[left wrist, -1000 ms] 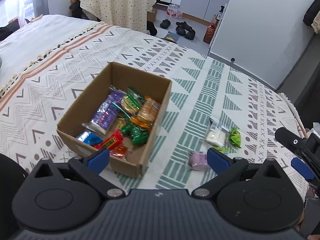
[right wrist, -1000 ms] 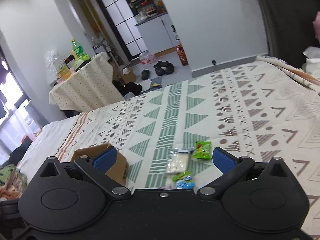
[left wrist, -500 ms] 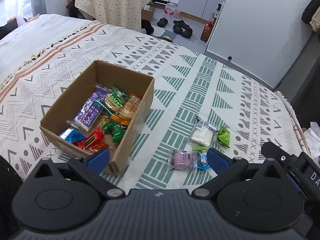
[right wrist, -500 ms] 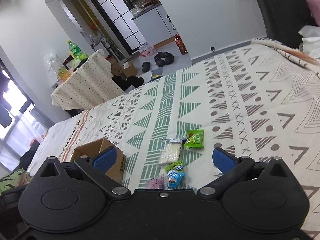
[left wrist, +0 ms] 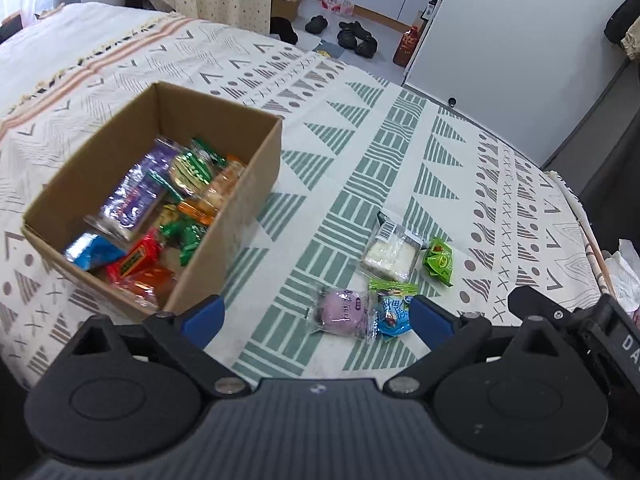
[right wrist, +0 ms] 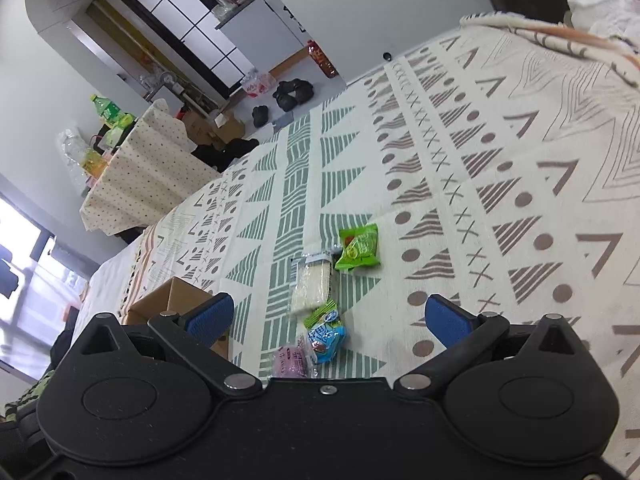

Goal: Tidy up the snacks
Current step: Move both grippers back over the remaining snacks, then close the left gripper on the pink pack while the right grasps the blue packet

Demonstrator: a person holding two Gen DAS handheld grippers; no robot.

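- Cardboard is what the box [left wrist: 160, 196] is made of, and many wrapped snacks are packed inside it on the patterned bedspread [left wrist: 360, 152].
- Four loose snacks are seen on the bedspread to the right of the box: a pink packet [left wrist: 342, 312], a blue packet [left wrist: 394, 314], a white packet [left wrist: 390, 254] and a green packet [left wrist: 440, 262].
- The pink and blue packets are touching; the white and green ones lie just beyond them.
- The left gripper [left wrist: 316, 318] is held spread wide with nothing between its blue pads, and it is held above the bedspread.
- Compared with one second ago, the box is now seen further to the left in the left view, and the loose snacks are seen more fully between the pads.
- The right gripper [right wrist: 328, 316] is also spread wide and nothing is held in it.
- In the right view the blue packet [right wrist: 324, 334] and pink packet [right wrist: 290, 362] are now seen clearly, though a second ago they were mostly hidden low down.
- Only a corner of the box [right wrist: 168, 300] is seen there, behind the left pad.
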